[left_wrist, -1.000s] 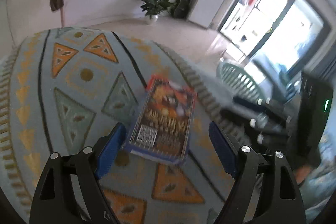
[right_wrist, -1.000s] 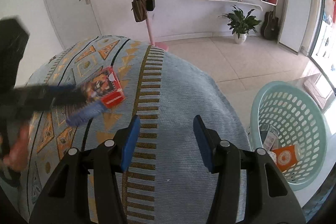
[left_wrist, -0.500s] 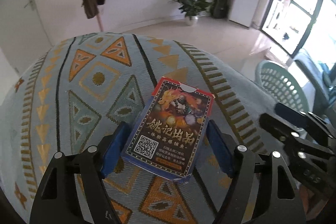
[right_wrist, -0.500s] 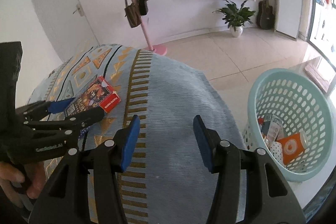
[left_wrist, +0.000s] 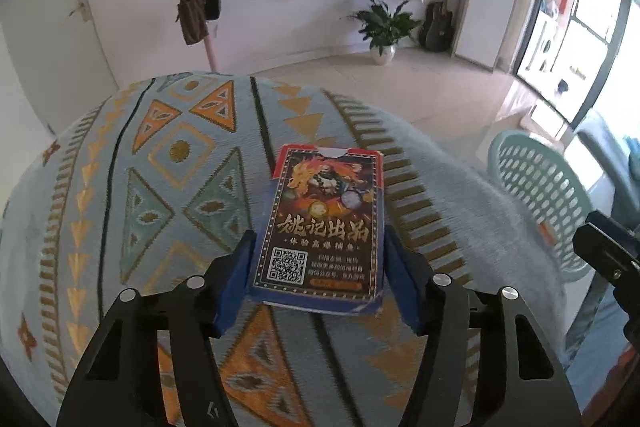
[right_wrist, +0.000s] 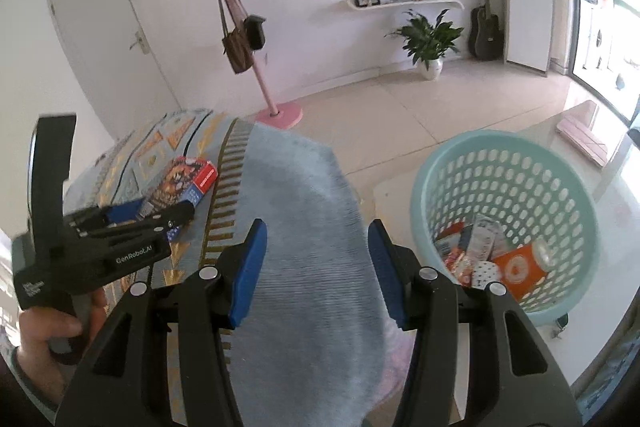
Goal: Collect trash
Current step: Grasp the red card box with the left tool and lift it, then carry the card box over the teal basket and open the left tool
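The card box (left_wrist: 324, 227) lies flat on the patterned cloth (left_wrist: 120, 195), its long axis running away from the left gripper (left_wrist: 320, 267), with the red notched end far and the QR-code end near. The left gripper's 2 blue pads (left_wrist: 240, 279) flank the near end of the box; its jaws are closing, the left pad at the box's edge, the right pad just beside it, and a firm grip cannot be told. A hand (right_wrist: 44, 343) holds this gripper.

Seen from the right wrist, the box (right_wrist: 180, 187) sits left of the cloth's fringed band, near where the plain blue-grey part begins. The right gripper (right_wrist: 316, 267) hovers over that plain part, jaws apart with nothing between them. Right of the box, past the cloth's edge, stands the basket (right_wrist: 576, 211), holding wrappers and an orange packet (right_wrist: 516, 271). The tiled floor between cloth and basket lies bare.
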A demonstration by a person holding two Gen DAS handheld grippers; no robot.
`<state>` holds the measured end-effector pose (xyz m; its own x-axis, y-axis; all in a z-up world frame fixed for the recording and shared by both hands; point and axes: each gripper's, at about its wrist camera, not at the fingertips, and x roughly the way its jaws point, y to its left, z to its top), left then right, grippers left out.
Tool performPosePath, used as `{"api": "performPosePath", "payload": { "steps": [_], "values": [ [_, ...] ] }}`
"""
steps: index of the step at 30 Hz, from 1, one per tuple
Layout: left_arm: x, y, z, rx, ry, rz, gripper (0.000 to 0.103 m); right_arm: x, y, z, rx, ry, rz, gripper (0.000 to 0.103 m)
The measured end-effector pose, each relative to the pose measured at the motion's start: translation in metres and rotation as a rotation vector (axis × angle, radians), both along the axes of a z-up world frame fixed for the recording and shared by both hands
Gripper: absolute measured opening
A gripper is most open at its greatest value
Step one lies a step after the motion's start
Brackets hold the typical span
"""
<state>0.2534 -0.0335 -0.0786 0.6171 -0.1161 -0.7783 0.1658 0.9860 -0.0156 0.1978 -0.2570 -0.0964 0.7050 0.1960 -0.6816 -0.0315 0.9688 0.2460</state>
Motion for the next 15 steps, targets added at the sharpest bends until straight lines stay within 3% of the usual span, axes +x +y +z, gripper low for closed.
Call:
{"api": "performPosePath", "payload": {
  "steps": [15],
  "values": [
    [-0.02,-0.069,0.042,-0.101,-0.121,-0.077,0.057,-0.021,-0.057,-0.004,0.069,-0.006,-0.081,0.049]
  ]
}}
